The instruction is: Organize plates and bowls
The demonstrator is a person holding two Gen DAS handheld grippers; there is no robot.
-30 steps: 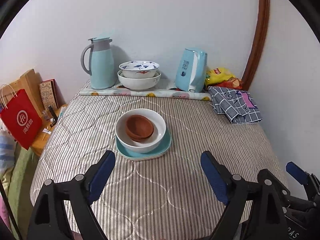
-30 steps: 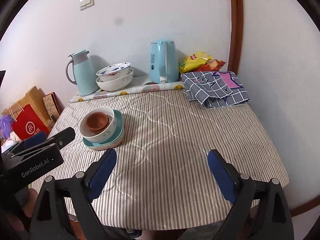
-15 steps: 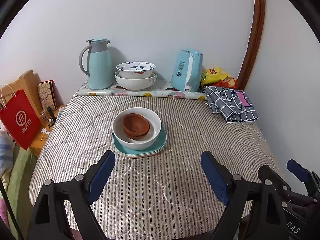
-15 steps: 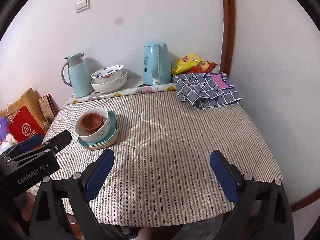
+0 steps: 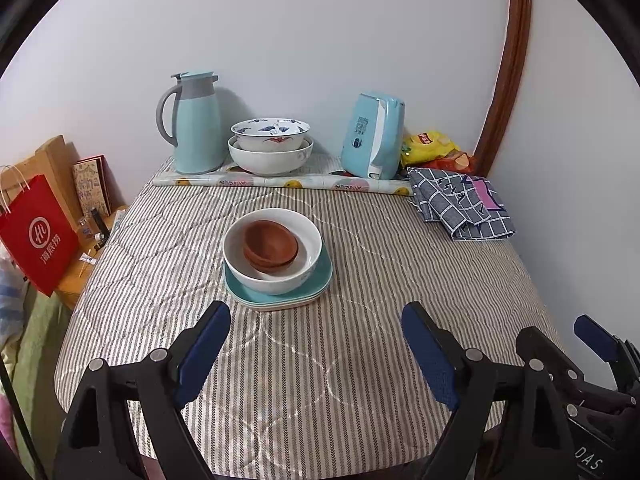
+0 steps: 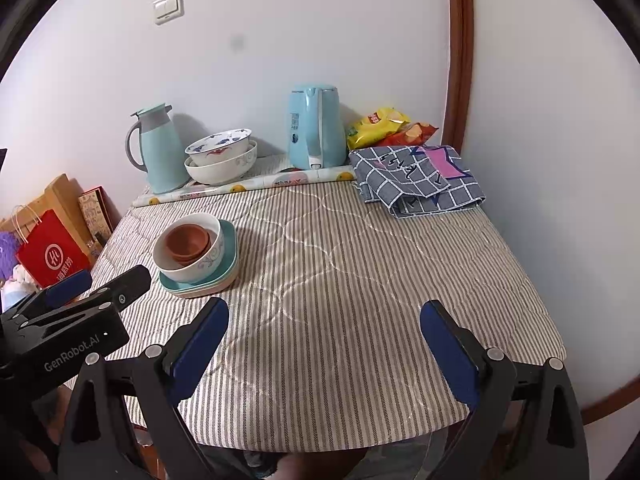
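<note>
Both grippers hang spread and empty at the table's near edge.
The bowl stack (image 5: 273,252) sits straight ahead of the left gripper (image 5: 316,344), nearer it than the right gripper (image 6: 324,340).

The left gripper (image 5: 316,350) and right gripper (image 6: 324,344) are black plastic frames with silver screws and blue-padded jaws; white "GenRobot.AI" lettering lower left.

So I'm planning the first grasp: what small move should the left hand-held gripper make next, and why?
Probably ease the left hand-held gripper forward toward the small brown clay bowls. They sit nested on top, inside the white ceramic bowl on the stacked teal plates. Both grippers are open, empty and short of the stack, which lies nearer the left one.
</note>
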